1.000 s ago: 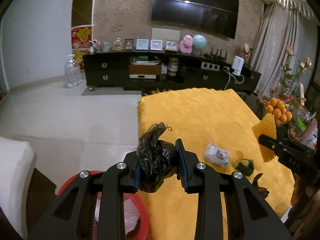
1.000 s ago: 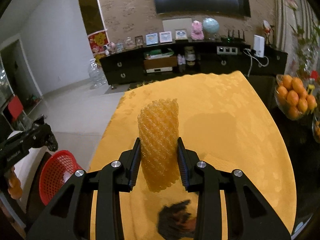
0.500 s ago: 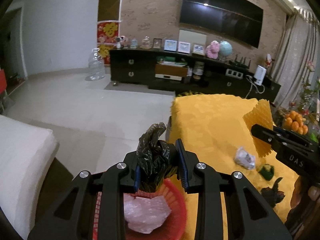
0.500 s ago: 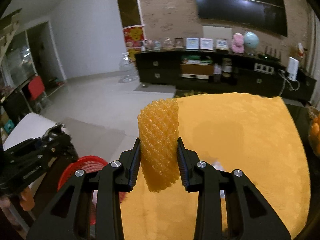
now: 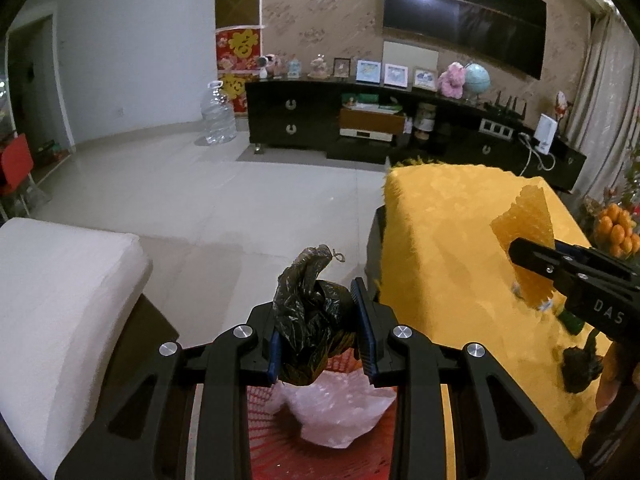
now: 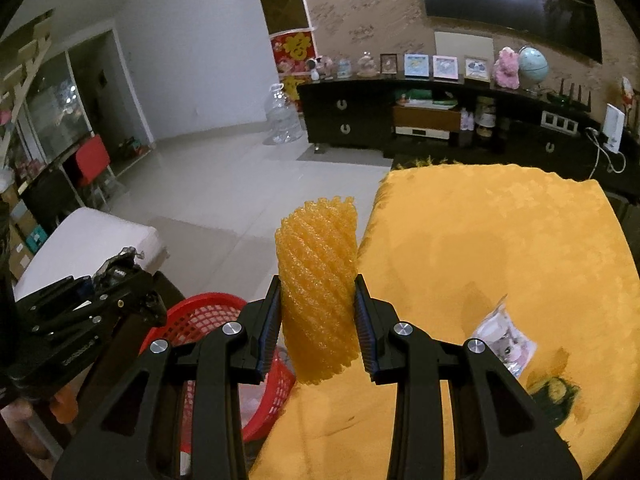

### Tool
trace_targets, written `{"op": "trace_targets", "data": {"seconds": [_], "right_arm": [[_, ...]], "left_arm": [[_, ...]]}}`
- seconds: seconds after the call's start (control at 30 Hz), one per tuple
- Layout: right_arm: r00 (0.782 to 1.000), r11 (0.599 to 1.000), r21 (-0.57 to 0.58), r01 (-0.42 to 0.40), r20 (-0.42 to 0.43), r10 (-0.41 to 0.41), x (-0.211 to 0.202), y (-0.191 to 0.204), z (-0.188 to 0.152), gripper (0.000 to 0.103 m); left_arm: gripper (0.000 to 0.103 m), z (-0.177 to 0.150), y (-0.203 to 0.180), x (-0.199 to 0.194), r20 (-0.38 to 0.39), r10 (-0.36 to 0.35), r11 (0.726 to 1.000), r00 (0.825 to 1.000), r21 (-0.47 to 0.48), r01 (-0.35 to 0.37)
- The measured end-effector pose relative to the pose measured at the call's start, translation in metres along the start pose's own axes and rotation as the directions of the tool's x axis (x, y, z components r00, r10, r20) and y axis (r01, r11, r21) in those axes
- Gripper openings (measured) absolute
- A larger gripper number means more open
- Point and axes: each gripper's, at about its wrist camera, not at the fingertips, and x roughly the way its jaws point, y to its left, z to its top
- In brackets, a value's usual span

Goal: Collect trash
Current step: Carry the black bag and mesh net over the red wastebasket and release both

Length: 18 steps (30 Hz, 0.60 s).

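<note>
My left gripper point(image 5: 320, 320) is shut on a crumpled black plastic bag point(image 5: 310, 308) and holds it above the red mesh basket point(image 5: 280, 452), which holds a pale pink plastic wrap point(image 5: 340, 412). My right gripper point(image 6: 318, 320) is shut on an orange foam fruit net point(image 6: 318, 280), held over the left edge of the yellow-clothed table point(image 6: 500, 240), just right of the basket point(image 6: 208, 316). The net also shows in the left wrist view point(image 5: 528, 224). A clear snack wrapper point(image 6: 506, 346) and a dark green scrap point(image 6: 554, 396) lie on the table.
A white cushioned seat point(image 5: 52, 292) stands left of the basket. A black scrap point(image 5: 578, 368) lies near the table's front. A bowl of oranges point(image 5: 614, 228) sits at the far right. A dark TV cabinet point(image 5: 360, 124) and a water jug point(image 5: 218, 114) stand across the tiled floor.
Both grippers have swung left from over the table toward the basket. The left gripper with the black bag now hangs above the basket; the right one reached the table's left edge.
</note>
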Motion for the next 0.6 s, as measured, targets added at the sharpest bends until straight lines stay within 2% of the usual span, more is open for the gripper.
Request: {"op": "trace_targets", "data": {"seconds": [0.27, 0.6], "right_arm": [[0.999, 0.999, -0.026, -0.03, -0.038, 0.029, 0.013, 0.02, -0.01, 0.033], [0.984, 0.989, -0.09, -0.118, -0.141, 0.105, 0.041, 0.054, -0.029, 0.034]], "left_arm": [[0.028, -0.01, 0.02, 0.008, -0.036, 0.039, 0.999, 0.999, -0.001, -0.039], [0.028, -0.035, 0.039, 0.036, -0.157, 0.09, 0.996, 0.984, 0.024, -0.087]]}}
